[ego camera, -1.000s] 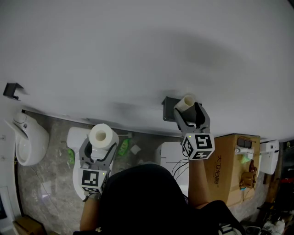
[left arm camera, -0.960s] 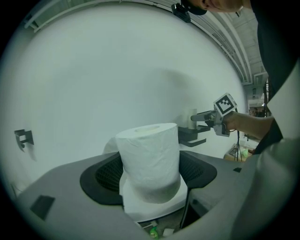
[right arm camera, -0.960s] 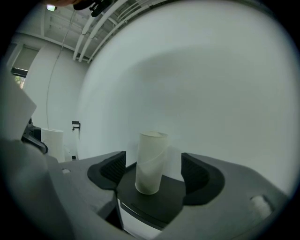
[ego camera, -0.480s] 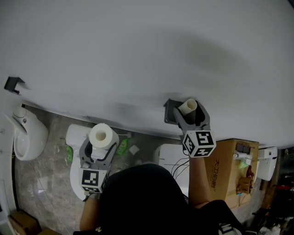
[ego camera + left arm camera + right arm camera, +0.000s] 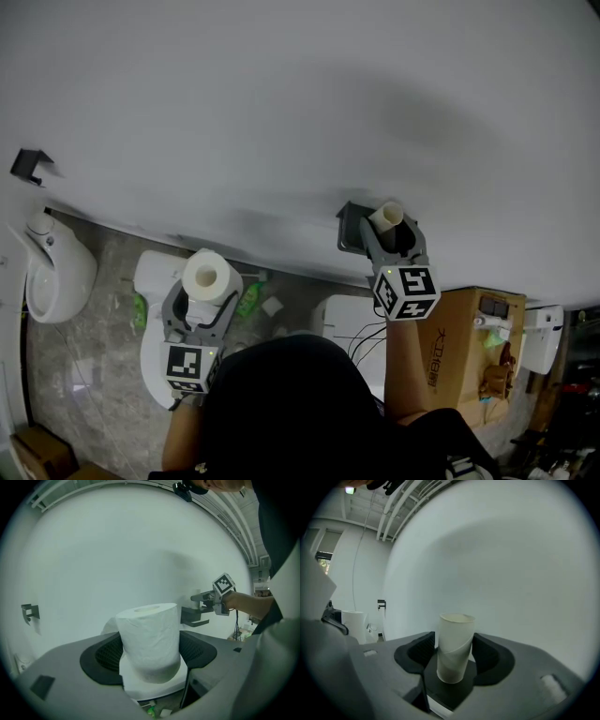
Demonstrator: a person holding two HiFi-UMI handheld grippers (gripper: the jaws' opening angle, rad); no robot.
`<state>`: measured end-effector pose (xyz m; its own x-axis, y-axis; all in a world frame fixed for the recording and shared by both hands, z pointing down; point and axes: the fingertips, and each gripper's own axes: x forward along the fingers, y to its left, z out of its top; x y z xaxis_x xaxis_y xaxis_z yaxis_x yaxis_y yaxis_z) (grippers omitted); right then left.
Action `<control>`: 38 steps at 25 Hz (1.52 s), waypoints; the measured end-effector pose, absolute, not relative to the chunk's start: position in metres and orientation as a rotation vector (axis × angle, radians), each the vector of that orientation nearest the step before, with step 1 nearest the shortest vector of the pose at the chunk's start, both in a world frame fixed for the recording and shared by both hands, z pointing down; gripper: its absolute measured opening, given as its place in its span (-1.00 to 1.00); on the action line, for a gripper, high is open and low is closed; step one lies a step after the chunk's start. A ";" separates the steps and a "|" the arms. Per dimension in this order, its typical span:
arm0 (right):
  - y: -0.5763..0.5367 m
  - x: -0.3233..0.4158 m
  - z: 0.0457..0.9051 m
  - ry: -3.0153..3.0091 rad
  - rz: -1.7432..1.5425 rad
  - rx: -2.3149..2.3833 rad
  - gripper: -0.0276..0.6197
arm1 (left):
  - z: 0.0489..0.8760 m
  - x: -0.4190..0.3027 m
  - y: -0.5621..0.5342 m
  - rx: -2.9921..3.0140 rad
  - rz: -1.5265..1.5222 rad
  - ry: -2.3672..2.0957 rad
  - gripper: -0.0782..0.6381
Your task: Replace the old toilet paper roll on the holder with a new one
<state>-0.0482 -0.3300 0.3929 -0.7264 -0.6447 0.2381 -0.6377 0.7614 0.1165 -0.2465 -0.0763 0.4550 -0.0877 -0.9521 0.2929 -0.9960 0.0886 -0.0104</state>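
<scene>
**Left gripper.** The left gripper is set wide and clamped on the new roll. The roll is full and white. It stands upright between the two jaws, with a pad against each side and its open core facing up. Gripper and roll hang low at the left of the head view, above a white toilet on the grey floor. They are well apart from the holder.

**Right gripper.** The right gripper is at the holder, a dark bracket fixed to the white wall. Its jaws have just been closing and are now part-way open. The old roll is between them (only the bare cardboard tube is left of it). In the right gripper view a pad meets each side of the tube. The tube stands upright with its lower end on the holder's dark plate.

**Surroundings.**
- A second dark bracket is on the wall, far to the left.
- A white urinal sits below that bracket.
- A cardboard box stands on the floor, just right of the right forearm.
- The left gripper view shows the right gripper at the holder, off to the right of the new roll.
</scene>
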 end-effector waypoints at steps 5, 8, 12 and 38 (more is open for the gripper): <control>-0.326 -0.048 0.391 -2.696 -0.041 1.020 -0.27 | 0.455 -0.247 -0.067 1.973 0.304 -2.157 0.27; -0.325 -0.048 0.389 -2.696 -0.044 1.029 -0.27 | 0.456 -0.247 -0.061 1.992 0.312 -2.153 0.27; -0.321 -0.047 0.388 -2.698 -0.054 1.043 -0.27 | 0.455 -0.249 -0.057 1.991 0.307 -2.154 0.27; -0.219 0.028 0.384 -2.670 0.053 1.251 -0.27 | 0.455 -0.204 -0.052 2.272 0.352 -1.881 0.27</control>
